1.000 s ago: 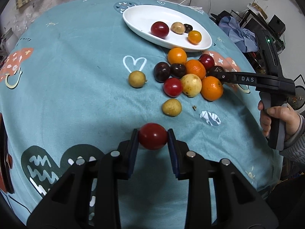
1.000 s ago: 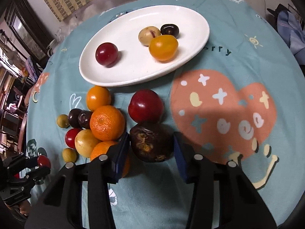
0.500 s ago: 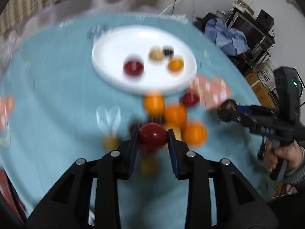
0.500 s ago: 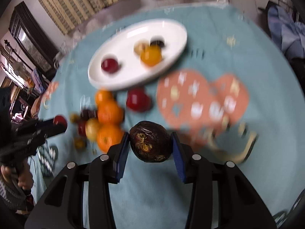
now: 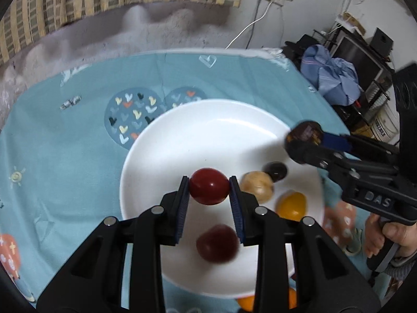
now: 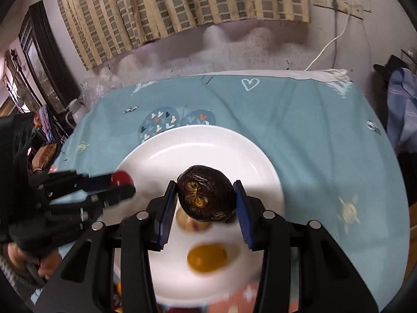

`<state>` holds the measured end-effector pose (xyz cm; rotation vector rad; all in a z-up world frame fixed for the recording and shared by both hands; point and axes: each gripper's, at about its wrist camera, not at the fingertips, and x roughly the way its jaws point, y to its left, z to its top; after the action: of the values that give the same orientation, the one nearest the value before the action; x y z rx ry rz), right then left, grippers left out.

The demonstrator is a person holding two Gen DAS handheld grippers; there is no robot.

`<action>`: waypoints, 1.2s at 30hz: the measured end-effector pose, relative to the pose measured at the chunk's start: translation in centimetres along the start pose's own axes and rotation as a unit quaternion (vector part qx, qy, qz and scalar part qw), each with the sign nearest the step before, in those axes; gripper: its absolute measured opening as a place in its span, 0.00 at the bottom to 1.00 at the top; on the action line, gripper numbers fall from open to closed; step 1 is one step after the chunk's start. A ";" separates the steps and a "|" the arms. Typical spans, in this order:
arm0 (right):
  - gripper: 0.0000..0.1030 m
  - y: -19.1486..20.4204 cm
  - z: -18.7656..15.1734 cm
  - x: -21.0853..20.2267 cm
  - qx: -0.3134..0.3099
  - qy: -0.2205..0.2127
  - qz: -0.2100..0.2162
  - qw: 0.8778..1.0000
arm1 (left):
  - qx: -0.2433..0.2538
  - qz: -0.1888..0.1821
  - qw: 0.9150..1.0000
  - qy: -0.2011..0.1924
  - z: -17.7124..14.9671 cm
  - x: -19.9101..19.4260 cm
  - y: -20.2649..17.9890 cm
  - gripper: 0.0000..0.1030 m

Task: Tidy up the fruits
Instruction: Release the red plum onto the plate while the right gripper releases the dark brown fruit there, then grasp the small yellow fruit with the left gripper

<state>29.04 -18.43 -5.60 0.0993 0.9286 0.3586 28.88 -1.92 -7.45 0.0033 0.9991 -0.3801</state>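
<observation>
My left gripper is shut on a red round fruit and holds it above the white oval plate. My right gripper is shut on a dark wrinkled passion fruit above the same plate. The right gripper also shows in the left wrist view, at the plate's right rim. On the plate lie a dark red fruit, a tan fruit, a small dark fruit and an orange fruit.
The plate sits on a teal patterned tablecloth. Part of an orange shows below the plate's near rim. A grey wall lies behind the table's far edge. Clothes and shelves stand at the right.
Both grippers have carried their fruits forward from the pile on the cloth to above the plate. The plate now fills the middle of both views.
</observation>
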 end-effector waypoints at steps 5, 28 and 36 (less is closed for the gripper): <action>0.62 -0.5 0.6 2.1 -0.002 0.012 -0.017 1.000 | -0.036 -0.009 0.999 0.009 -0.4 1.4 1.3 0.38; 0.62 0.8 -21.0 -13.8 0.097 0.025 0.029 0.995 | -0.127 0.061 0.988 0.064 -22.6 -11.5 2.6 0.53; 0.62 3.4 -21.4 -15.7 0.042 0.025 0.028 0.998 | -0.078 0.067 0.994 0.046 -20.1 -9.0 1.3 0.51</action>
<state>2.52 -22.14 -5.62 0.1946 0.9923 0.3750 8.45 5.62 -11.28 -0.0542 1.1113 -0.1788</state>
